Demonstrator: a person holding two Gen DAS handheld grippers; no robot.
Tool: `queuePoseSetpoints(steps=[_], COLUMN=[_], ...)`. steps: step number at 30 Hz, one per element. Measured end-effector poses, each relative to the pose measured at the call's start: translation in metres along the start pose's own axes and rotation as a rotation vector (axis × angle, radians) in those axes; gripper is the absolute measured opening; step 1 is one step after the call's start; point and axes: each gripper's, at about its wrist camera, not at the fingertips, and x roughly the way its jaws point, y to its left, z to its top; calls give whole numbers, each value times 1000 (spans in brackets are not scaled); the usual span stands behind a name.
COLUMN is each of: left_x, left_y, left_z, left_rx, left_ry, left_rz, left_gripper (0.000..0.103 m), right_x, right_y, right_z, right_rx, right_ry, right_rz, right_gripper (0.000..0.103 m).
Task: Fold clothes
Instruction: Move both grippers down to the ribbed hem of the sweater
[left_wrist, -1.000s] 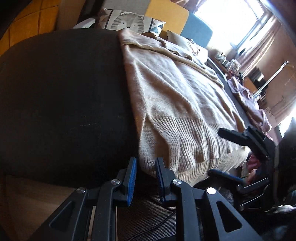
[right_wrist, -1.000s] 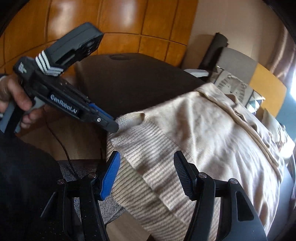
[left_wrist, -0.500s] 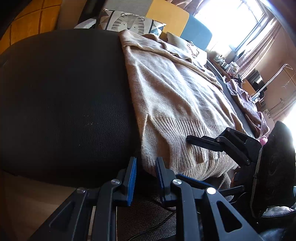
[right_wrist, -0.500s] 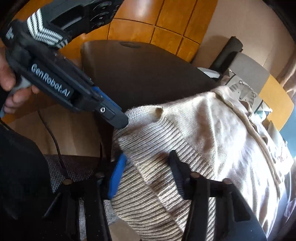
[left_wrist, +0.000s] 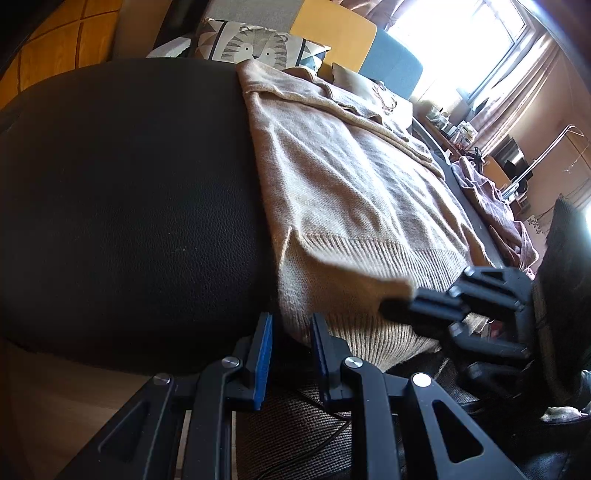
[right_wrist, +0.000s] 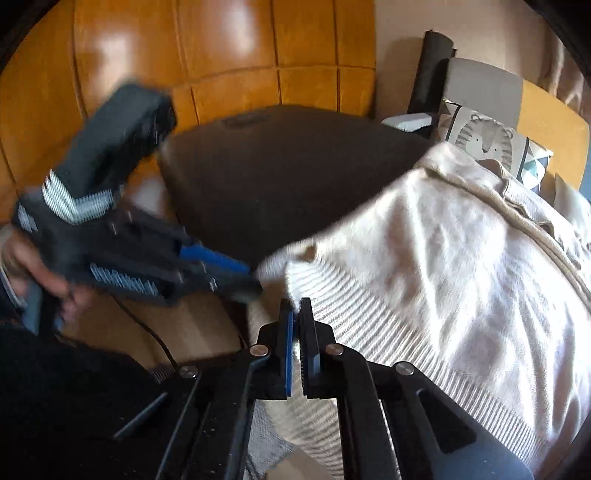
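Observation:
A beige knit sweater (left_wrist: 351, 177) lies flat on a black leather cushion (left_wrist: 129, 203), its ribbed hem hanging over the near edge. My left gripper (left_wrist: 291, 332) sits at the hem's left corner, its blue pads narrowly apart with the thick knit between them. In the right wrist view the left gripper (right_wrist: 255, 284) has the sweater (right_wrist: 443, 258) corner drawn to its tips. My right gripper (right_wrist: 295, 310) is shut on a pinch of the ribbed hem. From the left wrist view, the right gripper (left_wrist: 391, 306) holds that fold raised off the cushion.
A lion-print pillow (left_wrist: 255, 46) and a chair stand beyond the sweater's collar. A purple garment (left_wrist: 495, 206) lies at the right. A hand (right_wrist: 22, 254) holds the left gripper, a black cable (right_wrist: 147, 332) runs below it, and the orange panelled wall (right_wrist: 221, 44) stands behind.
The right gripper's jaws went from wide open around the hem to shut on it, and a fold of the hem has lifted. The left gripper stayed where it was.

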Motion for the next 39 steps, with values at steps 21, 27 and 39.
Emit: queuePoseSetpoints(steps=[21, 27, 39], left_x=[-8, 33, 43], left_y=[-48, -90, -96], left_z=[77, 79, 57], left_rx=[78, 195, 197], left_ry=[-137, -75, -31], left_rz=[-43, -48, -17], left_gripper=[20, 20, 20], right_x=[-16, -130, -182], right_y=[1, -78, -141], right_z=[-21, -88, -198], right_rx=[5, 413, 916], right_ry=[-6, -137, -174], right_rz=[26, -184, -153], right_gripper=[68, 68, 68])
